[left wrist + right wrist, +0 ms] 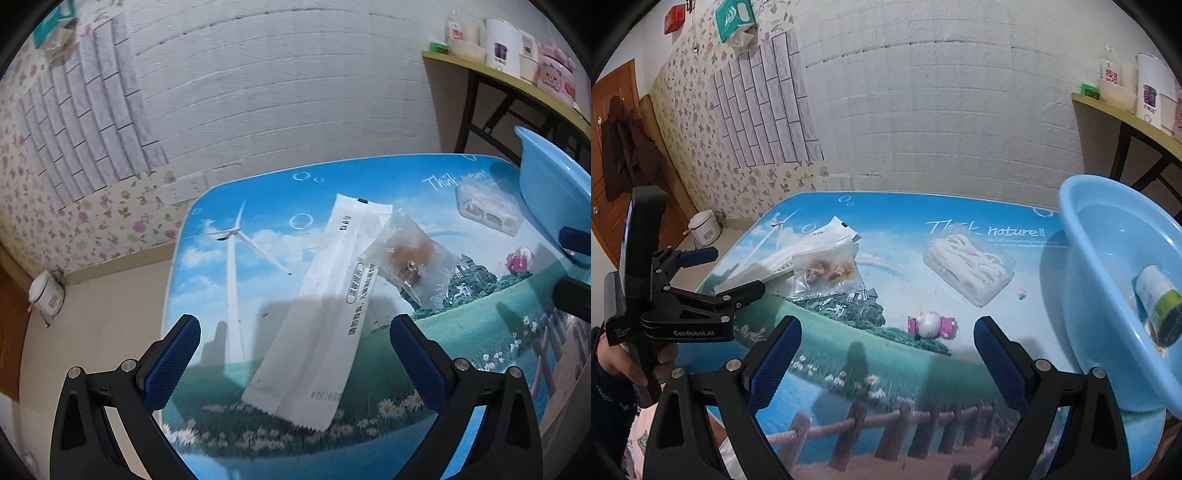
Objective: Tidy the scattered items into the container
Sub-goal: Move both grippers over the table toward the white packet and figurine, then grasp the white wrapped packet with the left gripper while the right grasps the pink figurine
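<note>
Both grippers, left & right, wide open, empty; white sachet long axis runs diagonally away btwn left fingers.

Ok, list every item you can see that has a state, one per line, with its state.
Left gripper: open, empty.
Right gripper: open, empty.
Blue basin: tilted, holding a bottle lying on its side.
Long white packet: flat on table, sealed.
Clear bag: overlapping the packet's edge.
White tray pack: flat on table.
Pink toy: lying on table.
</note>
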